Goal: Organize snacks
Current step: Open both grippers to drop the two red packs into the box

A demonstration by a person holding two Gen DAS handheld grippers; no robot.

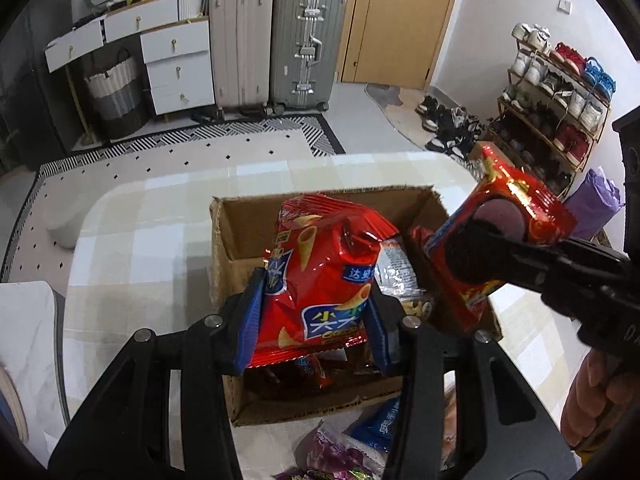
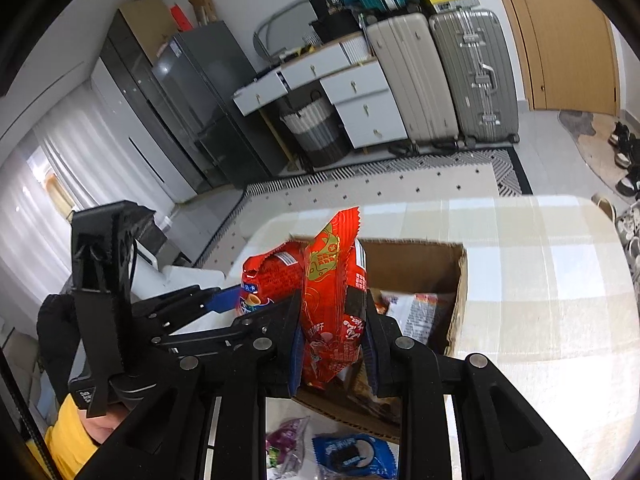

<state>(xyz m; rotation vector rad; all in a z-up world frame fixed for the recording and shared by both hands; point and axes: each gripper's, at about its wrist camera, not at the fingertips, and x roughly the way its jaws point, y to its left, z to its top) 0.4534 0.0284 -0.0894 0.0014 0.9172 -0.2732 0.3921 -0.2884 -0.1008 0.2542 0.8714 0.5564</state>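
Observation:
My left gripper [image 1: 316, 312] is shut on a red corn-cone snack bag [image 1: 320, 268], holding it over the open cardboard box [image 1: 240, 224] on the table. My right gripper [image 2: 332, 344] is shut on a narrow red snack packet [image 2: 334, 304], also above the box [image 2: 420, 260]. In the left wrist view the right gripper [image 1: 472, 256] comes in from the right, clamping that red packet [image 1: 516, 204] over the box's right side. In the right wrist view the left gripper [image 2: 236, 300] and its red bag [image 2: 272, 276] show at the left. A silver-white packet [image 1: 394, 276] lies inside the box.
Loose snacks lie on the checked tablecloth [image 1: 160, 208] in front of the box: a purple packet [image 1: 340, 456], a blue cookie packet [image 2: 352, 456]. Beyond the table are suitcases [image 1: 276, 44], white drawers [image 1: 176, 64] and a shoe rack [image 1: 560, 96]. A hand [image 1: 592, 400] shows at the right.

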